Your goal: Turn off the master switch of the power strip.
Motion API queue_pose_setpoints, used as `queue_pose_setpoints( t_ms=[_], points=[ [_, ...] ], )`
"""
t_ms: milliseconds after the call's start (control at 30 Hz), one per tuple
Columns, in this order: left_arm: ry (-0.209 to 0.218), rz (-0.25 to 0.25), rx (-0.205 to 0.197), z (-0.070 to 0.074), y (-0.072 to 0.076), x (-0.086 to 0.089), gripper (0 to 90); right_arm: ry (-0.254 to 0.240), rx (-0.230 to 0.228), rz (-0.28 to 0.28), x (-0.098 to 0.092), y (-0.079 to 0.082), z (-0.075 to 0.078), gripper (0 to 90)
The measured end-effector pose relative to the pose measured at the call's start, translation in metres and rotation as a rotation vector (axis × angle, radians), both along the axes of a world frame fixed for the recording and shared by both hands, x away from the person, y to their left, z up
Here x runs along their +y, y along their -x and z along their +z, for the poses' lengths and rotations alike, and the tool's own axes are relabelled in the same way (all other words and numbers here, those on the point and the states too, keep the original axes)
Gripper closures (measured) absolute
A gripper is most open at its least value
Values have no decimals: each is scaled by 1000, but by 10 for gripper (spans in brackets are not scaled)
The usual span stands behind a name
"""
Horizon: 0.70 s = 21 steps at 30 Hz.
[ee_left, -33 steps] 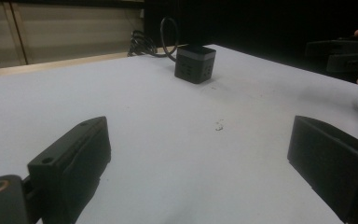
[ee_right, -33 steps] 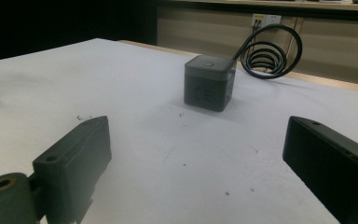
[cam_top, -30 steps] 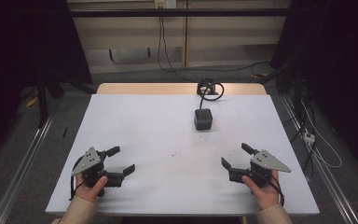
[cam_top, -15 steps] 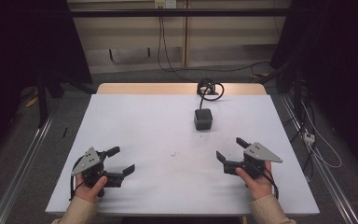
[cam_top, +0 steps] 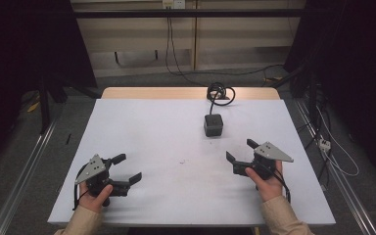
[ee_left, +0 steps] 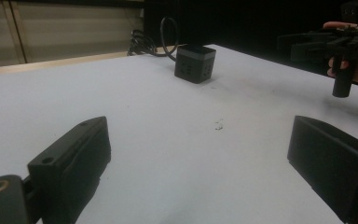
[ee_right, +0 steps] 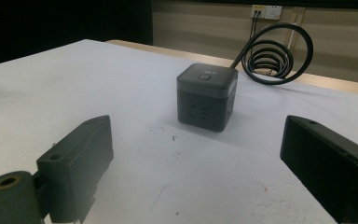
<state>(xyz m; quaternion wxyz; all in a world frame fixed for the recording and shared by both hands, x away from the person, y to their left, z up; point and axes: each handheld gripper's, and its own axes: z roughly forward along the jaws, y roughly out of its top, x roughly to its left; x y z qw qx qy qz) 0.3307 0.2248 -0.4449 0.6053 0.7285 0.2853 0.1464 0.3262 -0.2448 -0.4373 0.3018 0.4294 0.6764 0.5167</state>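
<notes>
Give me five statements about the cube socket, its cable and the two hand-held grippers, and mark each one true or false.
1. The dark cube socket stands on the white table. True.
2. The right hand-held gripper is shut on the cube. False: its jaws are open and apart from it.
3. The coiled cable lies at the table's far edge, behind the cube. True.
4. The left hand-held gripper is closer to the cube than the right one. False: the right one is closer.
5. The left hand-held gripper holds something. False: its jaws are open, nothing between them.
</notes>
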Motion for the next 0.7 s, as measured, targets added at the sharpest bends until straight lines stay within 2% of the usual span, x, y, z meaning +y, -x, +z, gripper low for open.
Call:
queue_pose_setpoints(
  t_ms=[700],
  points=[
    [1,-1,-1,0,0,0,58,9,23,5,9,-22,4,92]
  ],
)
